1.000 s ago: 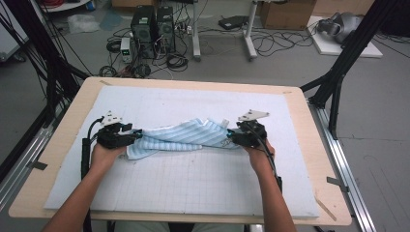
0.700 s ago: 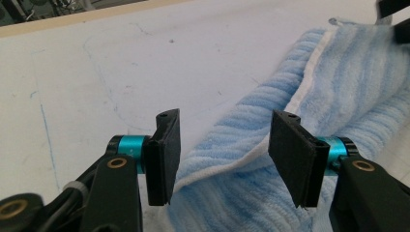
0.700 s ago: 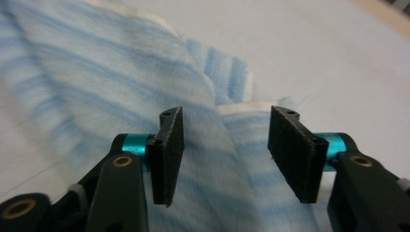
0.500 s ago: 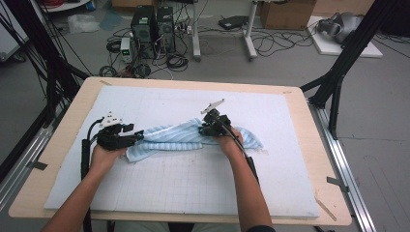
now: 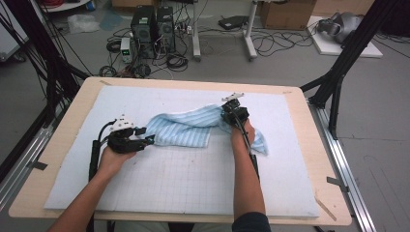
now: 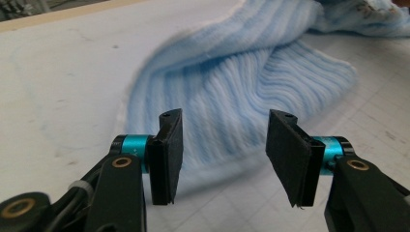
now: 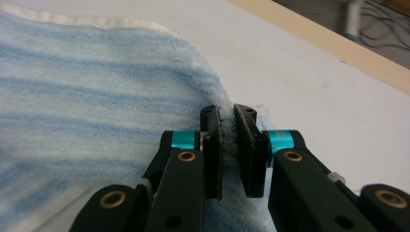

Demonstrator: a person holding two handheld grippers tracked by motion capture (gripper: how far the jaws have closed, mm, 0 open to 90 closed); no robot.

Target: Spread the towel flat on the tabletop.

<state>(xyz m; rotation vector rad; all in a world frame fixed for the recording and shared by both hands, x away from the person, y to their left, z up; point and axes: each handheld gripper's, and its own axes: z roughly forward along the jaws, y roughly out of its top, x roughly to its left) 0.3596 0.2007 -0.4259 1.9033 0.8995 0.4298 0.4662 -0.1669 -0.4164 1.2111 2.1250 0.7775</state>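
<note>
One blue-striped towel (image 5: 188,129) lay bunched on the white mat (image 5: 183,183), nearer its far edge than the near one, and stretched between your two grippers. Your right gripper (image 5: 231,110) had just been closing and was pinched tight on a fold of the towel, the cloth squeezed between its two pads (image 7: 212,150). Your left gripper (image 5: 147,136) stood about half open at the towel's left end, its two pads (image 6: 167,154) spread on either side of the hem with a gap showing, pressing on nothing.

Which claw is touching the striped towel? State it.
Touching: the right claw. The right gripper view shows its pads pinching the towel. The left claw stands open, pads apart from it.
</note>
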